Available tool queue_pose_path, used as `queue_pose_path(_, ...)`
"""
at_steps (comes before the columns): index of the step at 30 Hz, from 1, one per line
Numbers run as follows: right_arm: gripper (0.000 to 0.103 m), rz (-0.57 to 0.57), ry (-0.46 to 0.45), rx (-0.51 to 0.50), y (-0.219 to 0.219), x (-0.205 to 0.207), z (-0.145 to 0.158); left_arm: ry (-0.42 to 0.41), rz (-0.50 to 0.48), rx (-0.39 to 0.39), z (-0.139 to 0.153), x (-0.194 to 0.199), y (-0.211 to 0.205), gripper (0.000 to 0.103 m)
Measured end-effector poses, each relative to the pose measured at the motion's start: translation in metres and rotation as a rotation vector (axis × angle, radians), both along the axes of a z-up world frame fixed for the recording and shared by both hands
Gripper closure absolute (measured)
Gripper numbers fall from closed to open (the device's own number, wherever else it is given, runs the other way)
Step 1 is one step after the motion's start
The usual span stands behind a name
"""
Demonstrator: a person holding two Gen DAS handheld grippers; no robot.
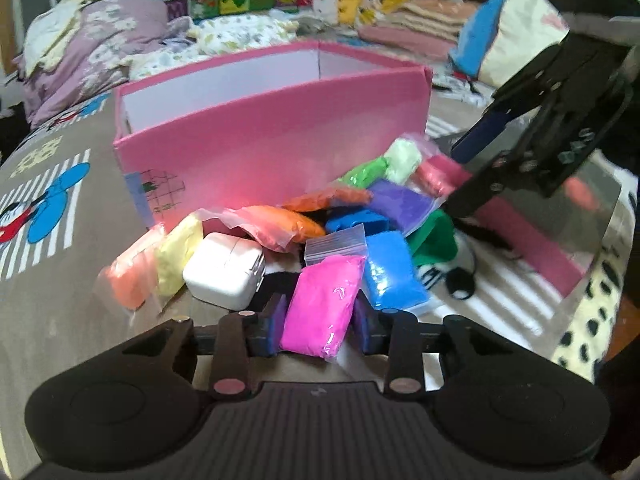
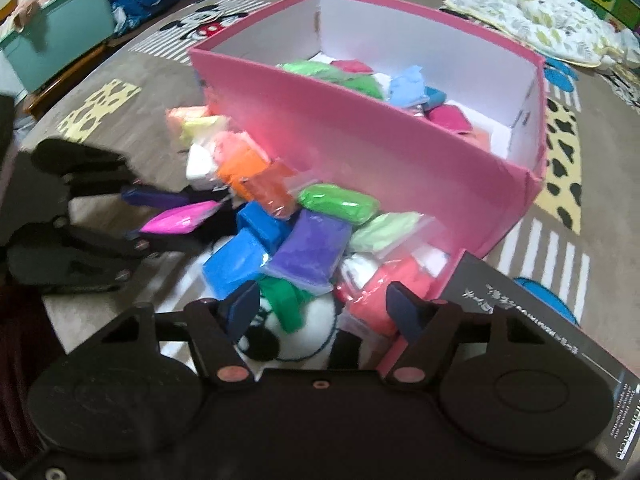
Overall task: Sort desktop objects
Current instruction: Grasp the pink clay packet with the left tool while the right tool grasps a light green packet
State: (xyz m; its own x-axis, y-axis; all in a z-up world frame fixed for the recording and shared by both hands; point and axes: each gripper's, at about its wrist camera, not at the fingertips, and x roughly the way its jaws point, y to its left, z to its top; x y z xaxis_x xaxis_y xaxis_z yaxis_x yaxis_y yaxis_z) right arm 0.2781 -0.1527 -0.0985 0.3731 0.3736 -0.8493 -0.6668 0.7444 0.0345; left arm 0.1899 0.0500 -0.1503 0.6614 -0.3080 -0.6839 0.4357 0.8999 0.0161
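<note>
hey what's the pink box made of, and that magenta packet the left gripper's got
Pink box: looks like matte cardboard, with flat stiff walls, white inside and creased corners. Magenta packet: seemingly soft clay in a glossy clear plastic bag, given the highlights; it sits pinched in the left gripper.

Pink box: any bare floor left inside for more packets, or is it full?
The pink box has bare white floor only in its near right corner, bordered by the front wall and right end wall. Packets crowd the rest. Outside, the pile against the front wall is packed; the grey mat left of it is free.
</note>
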Motion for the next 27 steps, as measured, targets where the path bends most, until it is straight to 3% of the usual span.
queue_pose_path(7,0.043,-0.040,-0.023,-0.025,-0.005,0.011,-0.005,-0.008,0.057,-0.106,0.004,-0.020,0.002,0.070)
queue_pose_path(14,0.044,-0.188,0.044,0.103,-0.018,0.038,-0.005,0.012,0.163,-0.221,-0.001,-0.026,0.002,0.071)
queue_pose_path(20,0.068,-0.270,0.094,0.134,-0.019,0.056,-0.017,-0.064,0.232,-0.170,0.003,-0.036,-0.014,0.071)
queue_pose_path(27,0.076,-0.212,0.061,0.109,0.002,0.059,-0.022,-0.062,0.256,-0.209,-0.006,-0.038,-0.015,0.070)
